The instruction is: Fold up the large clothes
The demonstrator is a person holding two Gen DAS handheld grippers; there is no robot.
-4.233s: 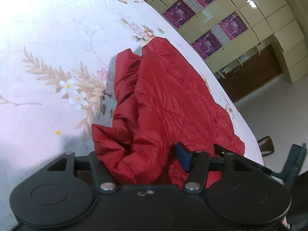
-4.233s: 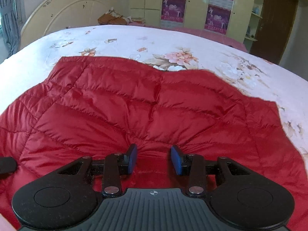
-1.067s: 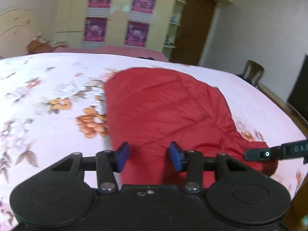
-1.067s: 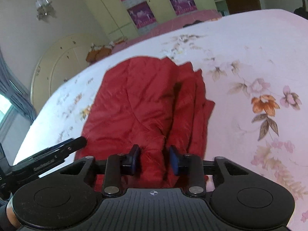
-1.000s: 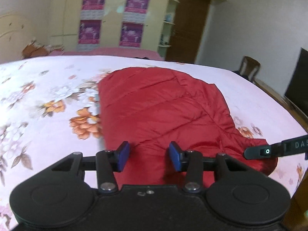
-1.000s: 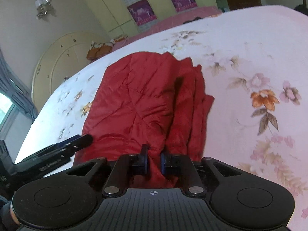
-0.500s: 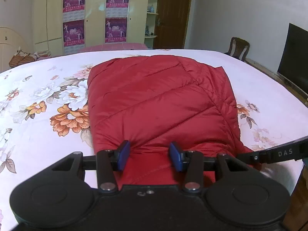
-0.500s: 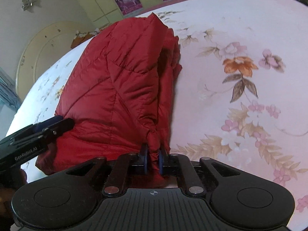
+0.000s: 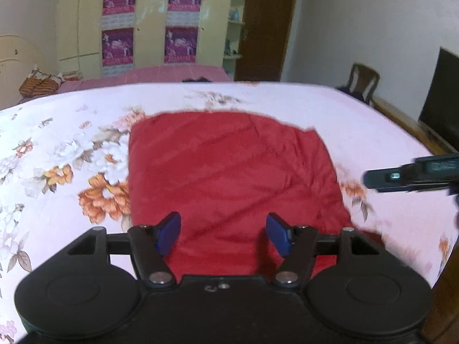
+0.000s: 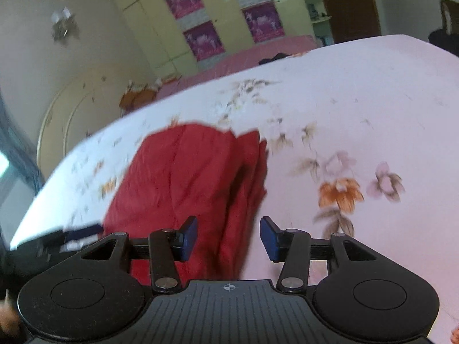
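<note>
The red quilted jacket [image 9: 229,172] lies folded into a rough rectangle on the flowered bedsheet [image 9: 71,143], close to the near edge of the bed and a bit toward its right-hand side in the left wrist view. From the right wrist view you can see the stacked layers along the jacket's [image 10: 183,177] right edge, kind of bunched into ridges, with bare sheet [image 10: 358,114] stretching off to the right.

The left gripper [image 9: 224,235] hangs just over the near edge of the jacket with its blue pads spread wide and nothing between them. The right gripper [image 10: 228,238] is released too, pads well apart, sitting above the jacket's near right corner where red fabric meets the sheet. The right gripper's finger [image 9: 410,173] pokes in from the right side of the left wrist view, off the jacket, over the sheet.

Both views are pretty motion-blurred. Behind the bed there's a yellow wardrobe [image 9: 149,23] with purple posters [image 9: 180,44], a brown door [image 9: 266,28] and a chair [image 9: 363,81].
</note>
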